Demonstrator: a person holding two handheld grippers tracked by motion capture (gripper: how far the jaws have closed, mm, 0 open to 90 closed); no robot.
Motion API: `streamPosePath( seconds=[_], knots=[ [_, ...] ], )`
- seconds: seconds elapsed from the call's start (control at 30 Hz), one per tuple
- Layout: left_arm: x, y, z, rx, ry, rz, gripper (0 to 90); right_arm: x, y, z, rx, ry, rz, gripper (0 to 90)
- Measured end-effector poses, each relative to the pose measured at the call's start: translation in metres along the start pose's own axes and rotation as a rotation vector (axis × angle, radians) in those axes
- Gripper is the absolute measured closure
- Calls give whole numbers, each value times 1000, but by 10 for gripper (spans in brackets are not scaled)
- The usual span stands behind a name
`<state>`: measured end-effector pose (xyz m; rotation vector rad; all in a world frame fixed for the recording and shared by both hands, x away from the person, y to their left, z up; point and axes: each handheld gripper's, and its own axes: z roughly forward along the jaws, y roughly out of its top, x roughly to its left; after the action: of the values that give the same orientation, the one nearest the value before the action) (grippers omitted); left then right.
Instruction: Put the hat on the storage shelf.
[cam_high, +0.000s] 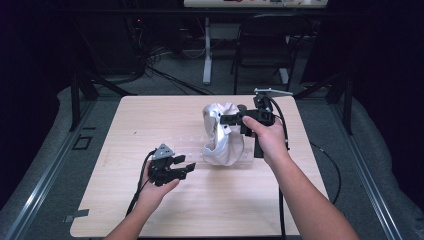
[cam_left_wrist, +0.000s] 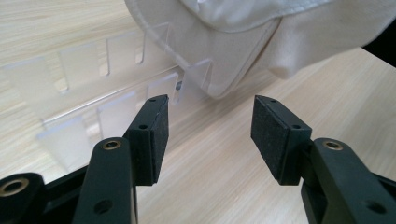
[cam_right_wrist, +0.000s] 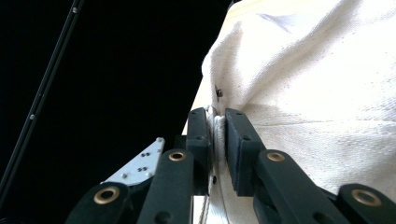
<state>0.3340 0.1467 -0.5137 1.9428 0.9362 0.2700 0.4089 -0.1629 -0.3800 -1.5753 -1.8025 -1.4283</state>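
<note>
A white cloth cap (cam_high: 222, 135) hangs over the middle of the table, lifted by my right gripper (cam_high: 223, 119), which is shut on its upper edge. In the right gripper view the jaws pinch a fold of the cap's fabric (cam_right_wrist: 299, 84) at my right gripper (cam_right_wrist: 216, 140). My left gripper (cam_high: 186, 167) rests low near the table's front left, open, pointing toward the cap's lower edge. In the left gripper view my left gripper (cam_left_wrist: 208, 135) has nothing between its pads, and the cap's brim (cam_left_wrist: 243, 51) lies just ahead. A clear plastic slotted rack (cam_left_wrist: 107, 88) lies flat under the cap.
The wooden table (cam_high: 150, 125) has bare surface at its left and front. Behind it stand a dark chair (cam_high: 265, 45) and a white table leg (cam_high: 207, 50) on the floor, with cables nearby.
</note>
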Motion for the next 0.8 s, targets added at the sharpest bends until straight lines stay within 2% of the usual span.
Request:
streamPosePath(
  seconds=[0.07, 0.13, 0.17, 0.2, 0.3, 0.4, 0.57, 0.6, 0.67, 0.77, 0.8],
  knots=[
    [0, -2, -3, -3, 4, 8, 475, 0, 0, -1, -7, -1, -6, 786],
    [1, -9, -13, -11, 38, 41, 477, 1, -1, -2, -13, -5, -19, 757],
    [1, -9, -13, -11, 38, 41, 476, 1, -1, -3, -17, -8, -24, 741],
    [1, -13, -19, -7, 61, 56, 475, 1, -1, -4, -24, -8, -25, 715],
    [2, -18, -25, -13, 79, 58, 466, 3, -2, -6, -42, -7, -28, 677],
    [6, -25, -37, -16, 101, 64, 465, 6, -4, -11, -66, -11, -57, 614],
    [13, -32, -47, -19, 134, 72, 459, 9, -7, -18, -82, -23, -81, 607],
    [17, -38, -51, -18, 148, 75, 459, 11, -8, -21, -82, -23, -85, 603],
    [20, -41, -53, -18, 154, 71, 459, 12, -10, -25, -83, -25, -96, 598],
    [30, -48, -59, -24, 174, 29, 459, 14, -13, -31, -80, -18, -112, 590],
    [30, -48, -59, -24, 174, 29, 459, 14, -15, -33, -84, -17, -117, 581]
  ],
)
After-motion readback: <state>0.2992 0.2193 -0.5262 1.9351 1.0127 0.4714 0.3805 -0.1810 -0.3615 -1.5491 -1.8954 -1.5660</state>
